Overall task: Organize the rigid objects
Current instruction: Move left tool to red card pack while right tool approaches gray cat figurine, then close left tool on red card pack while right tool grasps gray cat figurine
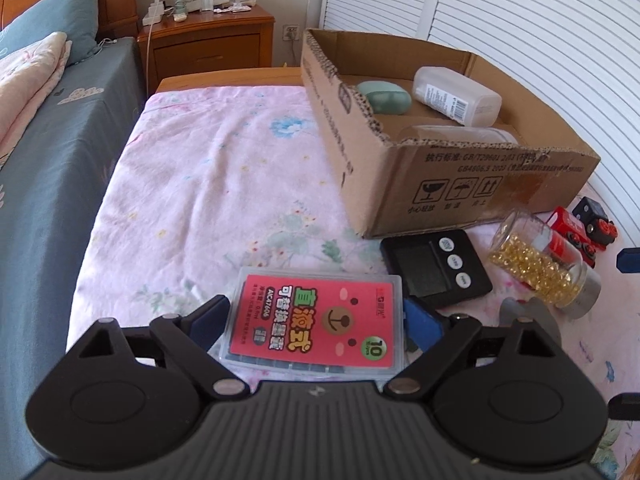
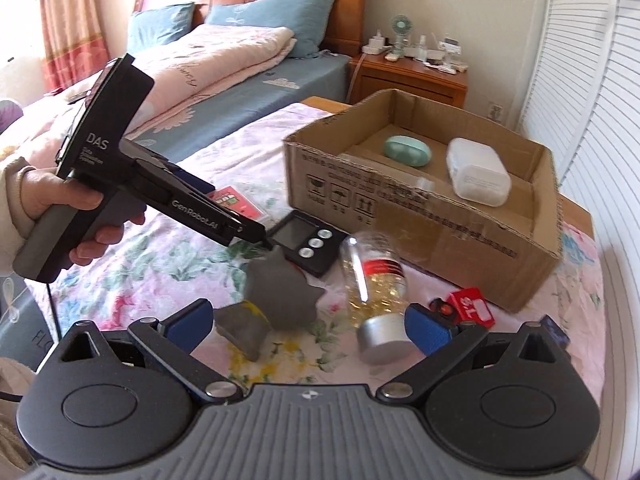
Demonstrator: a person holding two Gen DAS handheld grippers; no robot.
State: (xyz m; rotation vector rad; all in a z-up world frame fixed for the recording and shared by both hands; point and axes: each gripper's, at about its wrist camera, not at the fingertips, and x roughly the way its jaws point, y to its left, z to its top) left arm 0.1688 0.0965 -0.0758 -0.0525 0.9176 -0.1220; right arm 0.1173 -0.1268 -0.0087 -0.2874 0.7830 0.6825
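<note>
My left gripper (image 1: 316,320) has its blue pads on both sides of a clear flat case with a red label (image 1: 316,320), which lies on the pink cloth; the case also shows in the right wrist view (image 2: 236,202). Whether the pads press it is unclear. My right gripper (image 2: 308,324) is open and empty above a grey shark-shaped toy (image 2: 280,296). A clear bottle of yellow capsules (image 2: 374,288) lies on its side beside it. A black timer (image 1: 436,272) lies by the cardboard box (image 1: 472,184), which holds a green case (image 1: 384,98) and a white container (image 1: 456,96).
A red and black toy train (image 1: 580,232) lies right of the bottle, by a red block (image 2: 472,308). The small table with the pink cloth (image 1: 208,184) stands between the bed (image 1: 40,168) and white louvred doors (image 1: 520,20). A wooden nightstand (image 1: 208,40) is behind.
</note>
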